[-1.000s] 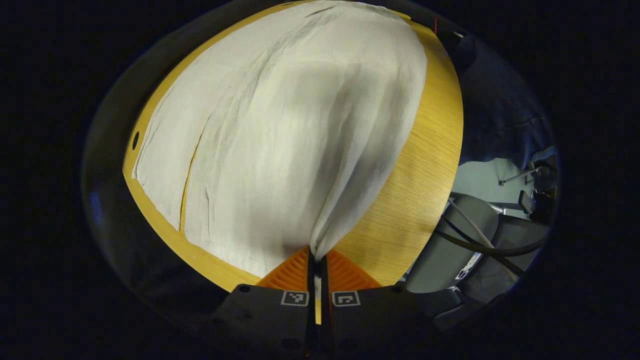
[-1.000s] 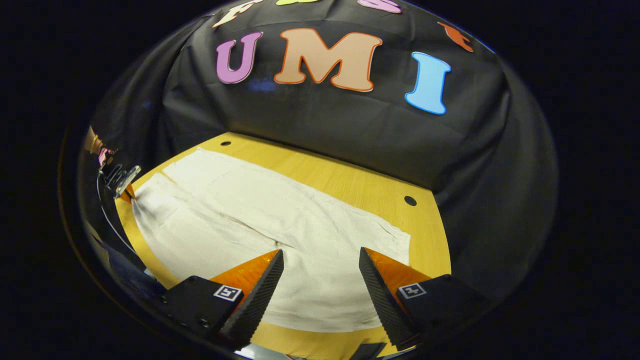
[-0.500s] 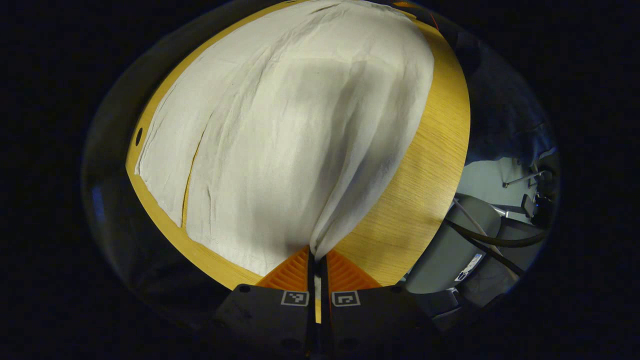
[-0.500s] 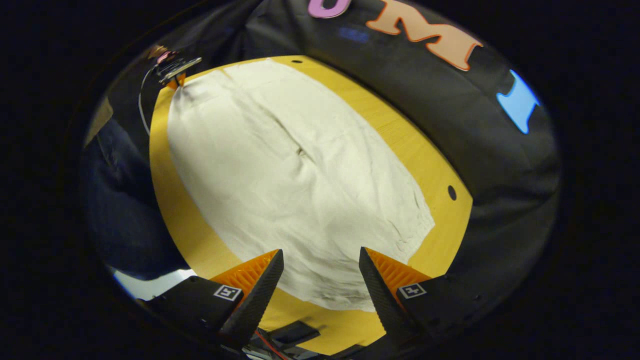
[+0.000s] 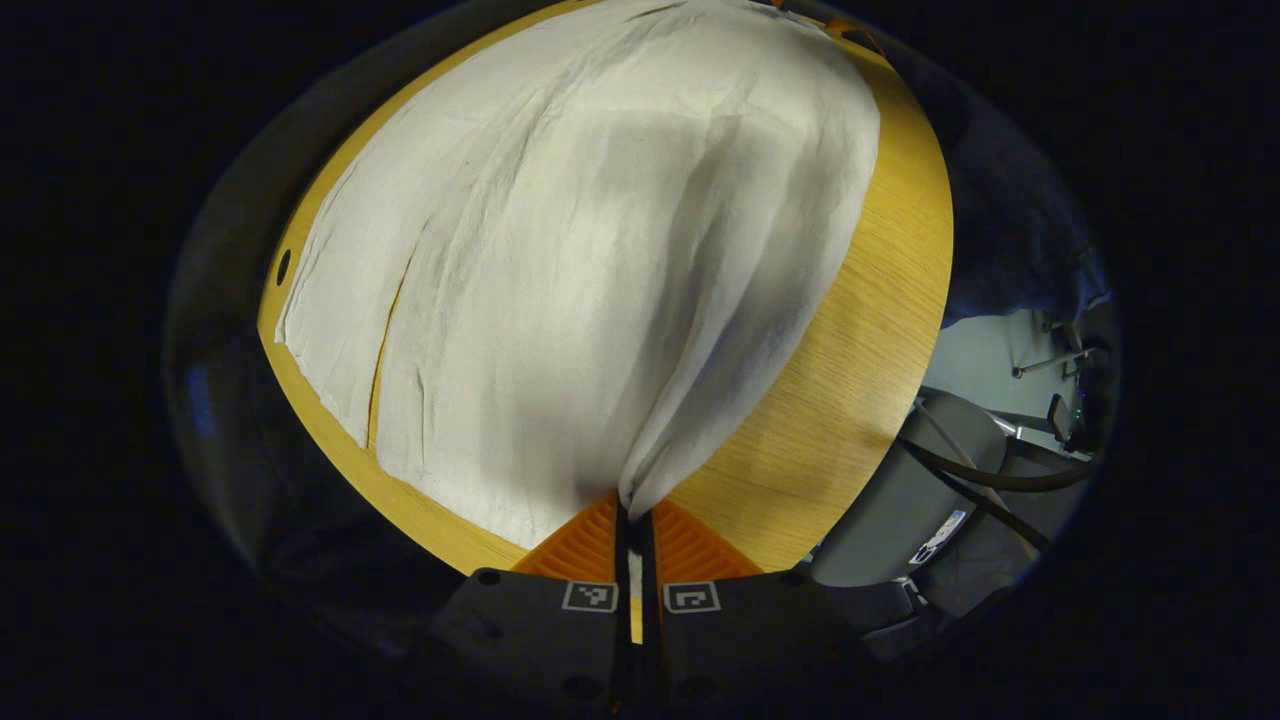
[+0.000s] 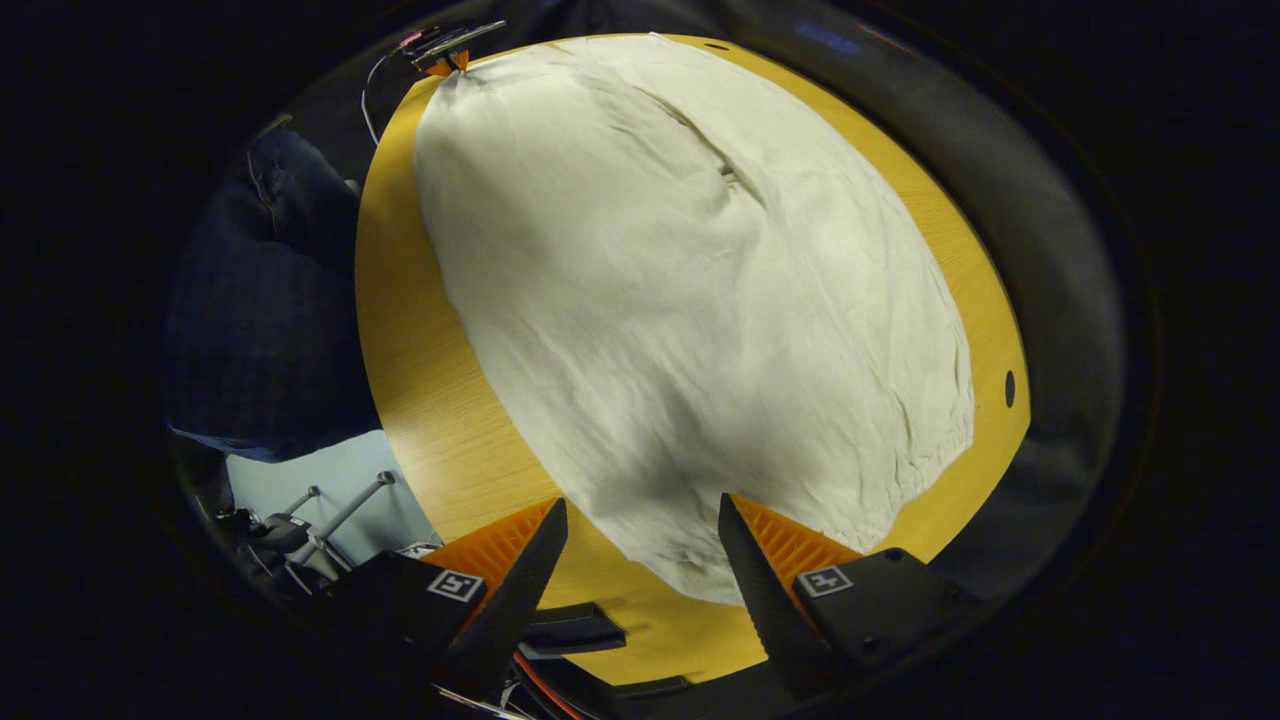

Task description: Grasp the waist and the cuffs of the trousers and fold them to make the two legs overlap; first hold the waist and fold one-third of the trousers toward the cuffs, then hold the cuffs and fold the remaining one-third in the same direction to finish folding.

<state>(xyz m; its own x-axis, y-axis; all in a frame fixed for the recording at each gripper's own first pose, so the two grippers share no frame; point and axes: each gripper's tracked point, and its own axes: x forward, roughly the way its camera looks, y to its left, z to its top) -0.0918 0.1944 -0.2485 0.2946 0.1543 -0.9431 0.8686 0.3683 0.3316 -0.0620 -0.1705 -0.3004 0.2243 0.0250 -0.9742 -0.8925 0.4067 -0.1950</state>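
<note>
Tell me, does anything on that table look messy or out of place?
Nothing is spilled or damaged. The trousers lie spread on the table, except one corner pinched and lifted into a ridge by the left gripper. The right gripper hovers open over the other end.

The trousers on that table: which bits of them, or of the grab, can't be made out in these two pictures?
- Left gripper view: how much trousers cloth sits inside the shut left gripper; its own fingers hide the pinch.
- Left gripper view: the trousers' far end, cut off by the top edge.
- Right gripper view: whether the open right gripper touches the near hem; the height is unclear.
- Right gripper view: the left gripper's grip, too small.
</note>
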